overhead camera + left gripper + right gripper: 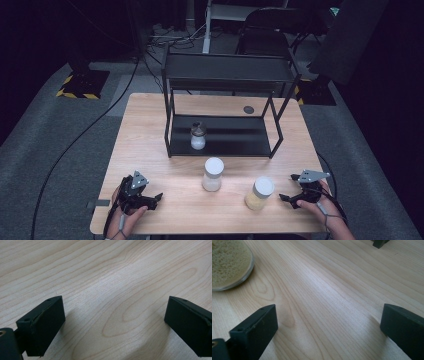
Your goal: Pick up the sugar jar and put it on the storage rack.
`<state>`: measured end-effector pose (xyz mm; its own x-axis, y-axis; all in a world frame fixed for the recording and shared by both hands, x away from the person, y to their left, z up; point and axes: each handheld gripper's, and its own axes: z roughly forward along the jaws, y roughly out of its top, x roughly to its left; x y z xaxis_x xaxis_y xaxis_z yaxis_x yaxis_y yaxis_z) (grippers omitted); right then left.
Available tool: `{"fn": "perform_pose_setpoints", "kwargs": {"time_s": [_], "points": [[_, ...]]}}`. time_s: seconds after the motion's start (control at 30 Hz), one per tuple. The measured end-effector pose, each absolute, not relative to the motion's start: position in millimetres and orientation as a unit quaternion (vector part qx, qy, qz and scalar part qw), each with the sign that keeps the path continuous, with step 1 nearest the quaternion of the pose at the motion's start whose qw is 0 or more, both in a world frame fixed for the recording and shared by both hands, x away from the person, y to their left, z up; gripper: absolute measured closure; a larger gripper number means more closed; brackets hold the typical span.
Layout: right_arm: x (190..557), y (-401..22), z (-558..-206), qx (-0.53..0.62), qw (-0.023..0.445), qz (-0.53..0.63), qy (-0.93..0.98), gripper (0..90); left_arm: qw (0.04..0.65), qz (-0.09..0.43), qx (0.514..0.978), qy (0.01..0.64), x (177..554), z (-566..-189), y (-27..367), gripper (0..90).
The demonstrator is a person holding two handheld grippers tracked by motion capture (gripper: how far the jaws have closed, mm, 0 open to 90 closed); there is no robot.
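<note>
A: Status on the grippers?

B: Left gripper (156, 198) sits low at the near left corner of the table (150, 130), in the person's left hand (125, 215). Jaws stand wide apart, nothing between them. The left gripper view has bare wood between the two black jaws.

A: Right one?

B: Right gripper (286, 188) is at the near right edge, held by the right hand (325, 207), pointing in toward the table's middle. Jaws wide too, gripping nothing. The right gripper view has plain wood grain in the gap.

A: Where are the jars?

B: Three of them. The jar of yellow grains (260, 193), white lid, stands on the table just left of the right gripper, not touching it. In the right gripper view its base (229, 263) is at upper left, outside the jaws. The pale jar (213, 174) with a white lid stands near the table's middle, just in front of the rack. Both upright.

A: Third?

B: A small jar with a dark lid (198, 136), white contents, on the lower shelf of the black rack (225, 75), left of centre. Upright.

A: Rack position?

B: Back half of the table, two shelves; top shelf bare. A small dark disc (248, 109) lies on the table behind it.

A: Anything touching?

B: No. Both grippers are apart from every jar; the left one is well apart from the pale jar.
</note>
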<state>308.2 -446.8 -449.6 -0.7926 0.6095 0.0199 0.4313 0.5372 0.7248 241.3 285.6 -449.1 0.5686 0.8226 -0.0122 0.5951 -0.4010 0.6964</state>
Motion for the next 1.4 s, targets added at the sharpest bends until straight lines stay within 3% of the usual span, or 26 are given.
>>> {"fn": "perform_pose_setpoints", "kwargs": {"time_s": [1.4], "points": [[305,-443,-334,0.22,0.141,0.439,0.86,5.1,0.335,0.169,0.82,0.433,241,-449,286,3.2]]}}
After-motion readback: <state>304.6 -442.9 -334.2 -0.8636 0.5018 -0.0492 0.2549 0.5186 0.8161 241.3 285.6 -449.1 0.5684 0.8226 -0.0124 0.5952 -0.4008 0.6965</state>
